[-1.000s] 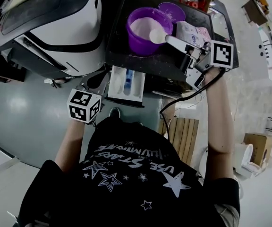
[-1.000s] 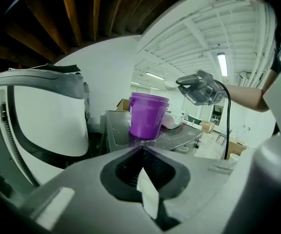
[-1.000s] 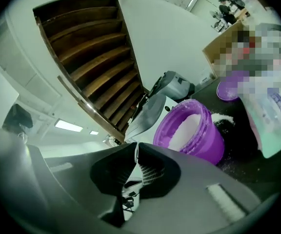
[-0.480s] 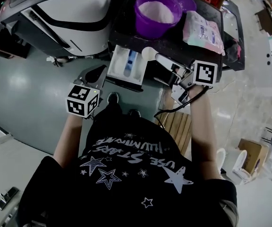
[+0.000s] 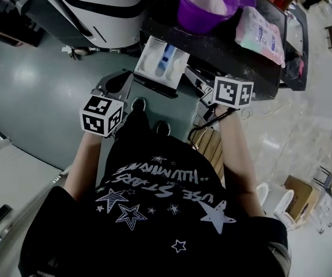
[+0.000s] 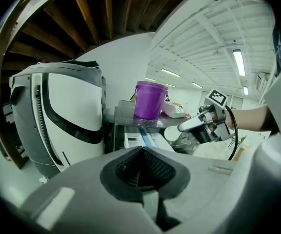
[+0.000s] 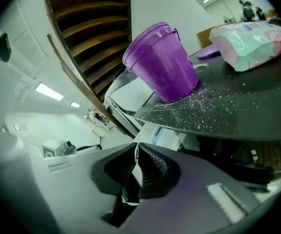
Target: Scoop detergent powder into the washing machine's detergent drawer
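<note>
1. Left gripper (image 5: 115, 85): held low, near and to the left of the drawer (image 5: 161, 59). Its jaws are closed together with nothing between them. It is apart from the drawer.
2. Right gripper (image 7: 137, 167): held just right of the drawer's near corner. Its jaws are clamped on the flat white handle of the scoop (image 6: 172, 133).
3. Scoop: the round white bowl points toward the drawer and sits just beside its right side, as the left gripper view shows. Whether the bowl carries powder cannot be determined.
4. Drawer: pulled out from under the front edge of the dark surface (image 7: 238, 101). It is white inside, with a blue part in the middle.
5. Dark surface: directly behind and above the drawer. White grains are scattered over it.
6. Purple bucket (image 5: 206, 4): stands upright on the surface behind the drawer. It is open and holds white powder.
7. Detergent bag (image 5: 261, 33): lies flat on the surface, behind the drawer and to its right, beside the bucket.
8. White machine with a black stripe (image 6: 62, 116): stands to the left of the drawer.
</note>
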### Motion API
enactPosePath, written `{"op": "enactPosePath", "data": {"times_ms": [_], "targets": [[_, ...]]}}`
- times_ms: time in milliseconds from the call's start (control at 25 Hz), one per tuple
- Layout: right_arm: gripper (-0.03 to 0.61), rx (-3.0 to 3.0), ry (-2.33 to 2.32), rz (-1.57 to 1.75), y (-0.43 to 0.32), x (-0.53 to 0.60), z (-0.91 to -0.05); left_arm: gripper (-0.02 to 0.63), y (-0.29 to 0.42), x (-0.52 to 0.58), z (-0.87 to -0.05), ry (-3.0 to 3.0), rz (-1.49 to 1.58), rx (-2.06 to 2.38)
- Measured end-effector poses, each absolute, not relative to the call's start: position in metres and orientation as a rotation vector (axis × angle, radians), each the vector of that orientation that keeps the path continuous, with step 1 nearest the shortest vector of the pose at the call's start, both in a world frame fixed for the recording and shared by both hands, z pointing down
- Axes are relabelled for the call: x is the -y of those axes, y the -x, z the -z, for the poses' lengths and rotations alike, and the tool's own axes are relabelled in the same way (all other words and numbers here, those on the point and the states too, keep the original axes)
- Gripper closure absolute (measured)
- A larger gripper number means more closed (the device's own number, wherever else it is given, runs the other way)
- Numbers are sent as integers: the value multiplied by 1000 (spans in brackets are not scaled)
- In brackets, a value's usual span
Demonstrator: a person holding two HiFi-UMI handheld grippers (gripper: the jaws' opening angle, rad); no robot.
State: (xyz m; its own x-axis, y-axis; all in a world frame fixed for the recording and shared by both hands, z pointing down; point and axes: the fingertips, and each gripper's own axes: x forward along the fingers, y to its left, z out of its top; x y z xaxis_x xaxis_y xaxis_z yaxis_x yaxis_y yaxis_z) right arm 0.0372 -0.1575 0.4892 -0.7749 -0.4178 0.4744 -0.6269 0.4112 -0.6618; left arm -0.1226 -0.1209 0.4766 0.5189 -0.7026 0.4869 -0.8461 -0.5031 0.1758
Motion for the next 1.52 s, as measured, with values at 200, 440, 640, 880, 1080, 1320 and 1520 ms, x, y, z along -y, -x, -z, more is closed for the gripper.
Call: {"op": "enactPosePath", "data": {"times_ms": [200,440,640,880,1080,1320,1520], "targets": [[540,2451,-932,-902,-31,156,-503,614,118,108,-476,-2353,-489,1296],[540,2390,-880,-585,-25,151,-521,614,115,103,-477,-2346,-512,1306],[540,2350,-857,-359,-23,149,-525,614,109,100,-475,-2352,-522,1305],[540,2292,-862,-196,-20,148,-526,614,105,96,-473,-2360,-535,1300],[540,2241,-850,-52,-18,148,-525,614,106,95,-470,-2369,-537,1310],[540,2195,-794,86,-17,146,-525,614,104,97,-465,-2383,-540,1316],[540,2125,-715,260,-16,145,-526,614,99,97,-462,-2395,-539,1312]]}}
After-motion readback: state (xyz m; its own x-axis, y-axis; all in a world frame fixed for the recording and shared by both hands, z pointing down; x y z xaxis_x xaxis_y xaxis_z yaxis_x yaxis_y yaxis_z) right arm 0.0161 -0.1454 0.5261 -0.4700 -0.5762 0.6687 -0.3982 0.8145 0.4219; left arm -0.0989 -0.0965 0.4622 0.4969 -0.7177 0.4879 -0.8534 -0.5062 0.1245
